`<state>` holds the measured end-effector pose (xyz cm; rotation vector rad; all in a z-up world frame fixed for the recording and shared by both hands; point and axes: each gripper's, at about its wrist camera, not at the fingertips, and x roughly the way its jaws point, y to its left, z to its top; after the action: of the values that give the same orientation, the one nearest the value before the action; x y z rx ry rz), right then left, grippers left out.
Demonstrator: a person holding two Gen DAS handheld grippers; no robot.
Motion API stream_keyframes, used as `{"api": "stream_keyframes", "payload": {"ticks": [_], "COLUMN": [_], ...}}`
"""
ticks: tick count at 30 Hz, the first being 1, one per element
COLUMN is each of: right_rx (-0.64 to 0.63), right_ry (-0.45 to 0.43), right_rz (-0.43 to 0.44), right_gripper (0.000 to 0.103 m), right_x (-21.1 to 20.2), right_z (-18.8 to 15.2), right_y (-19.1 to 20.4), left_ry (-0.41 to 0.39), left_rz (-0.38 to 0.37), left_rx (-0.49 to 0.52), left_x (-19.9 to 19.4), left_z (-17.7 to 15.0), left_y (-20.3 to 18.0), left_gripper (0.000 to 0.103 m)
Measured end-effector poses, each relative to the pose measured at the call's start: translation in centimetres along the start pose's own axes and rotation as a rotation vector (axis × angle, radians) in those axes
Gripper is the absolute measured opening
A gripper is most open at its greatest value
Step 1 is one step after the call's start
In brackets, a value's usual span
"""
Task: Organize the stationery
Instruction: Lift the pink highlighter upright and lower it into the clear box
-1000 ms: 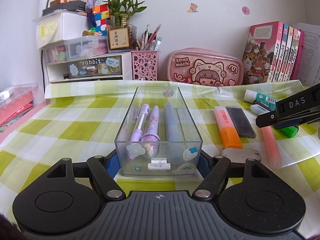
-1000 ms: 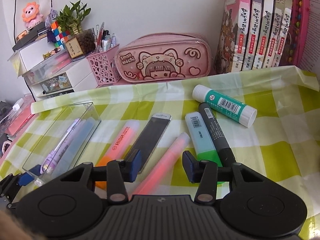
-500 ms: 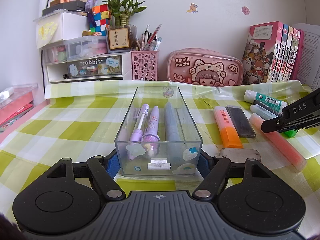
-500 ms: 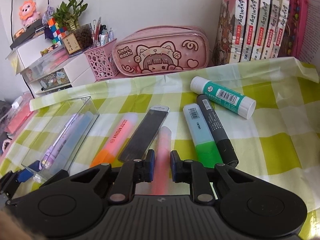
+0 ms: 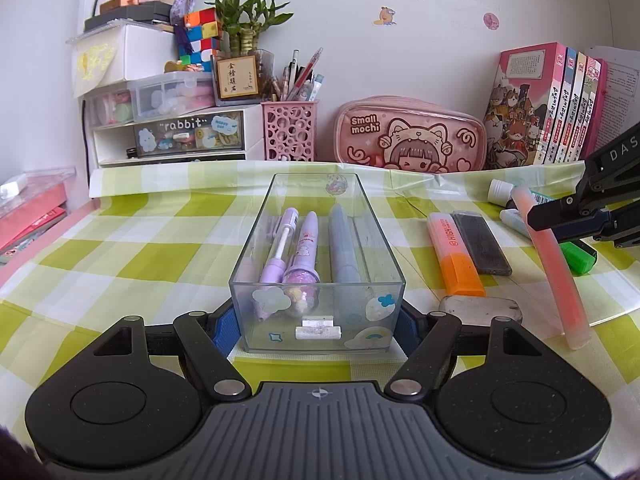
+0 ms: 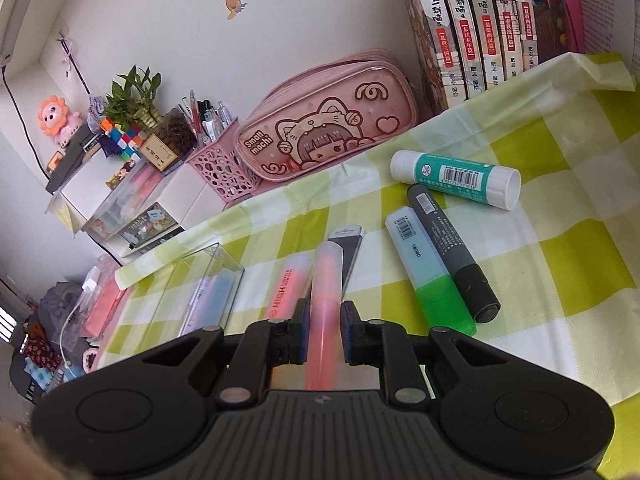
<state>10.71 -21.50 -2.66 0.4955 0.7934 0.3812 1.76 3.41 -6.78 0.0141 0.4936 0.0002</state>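
Tablecloth (image 5: 120, 248) in green and white checks lies bare at the left, open as far as the clear tray (image 5: 318, 308), which stands mid-table with purple and grey pens (image 5: 296, 248) lying lengthwise inside. The left gripper (image 5: 318, 330) points slightly downward, its jaws closed on the tray's near end, one blue pad against each side wall. Just right of the tray lie an orange highlighter (image 5: 456, 256), a dark flat case (image 5: 482, 242) and a grey eraser (image 5: 480, 308), close together. Farther right, the right gripper (image 6: 324, 330) is rolled to one side and tilted down, its jaws clamped on a pink highlighter (image 6: 326, 300) whose far end juts forward over the orange one. Right of it a green highlighter (image 6: 432, 276), a black marker (image 6: 452, 252) and a glue stick (image 6: 456, 178) lie on the cloth. A pink pencil case (image 6: 324, 132) and books (image 6: 480, 20) line the back wall.
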Motion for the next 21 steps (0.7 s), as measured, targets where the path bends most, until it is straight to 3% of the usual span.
{"api": "stream_keyframes", "payload": {"ticks": [21], "right_rx": [-0.075], "right_ry": [-0.004], "right_rz": [0.203], "right_gripper": [0.018], "right_x": [0.4], "right_z": [3.2], "right_y": [8.6], "left_ry": [0.0], "left_rz": [0.0], "left_rx": [0.0], "left_x": [0.0], "left_z": [0.0], "left_y": [0.0], "left_gripper": [0.073]}}
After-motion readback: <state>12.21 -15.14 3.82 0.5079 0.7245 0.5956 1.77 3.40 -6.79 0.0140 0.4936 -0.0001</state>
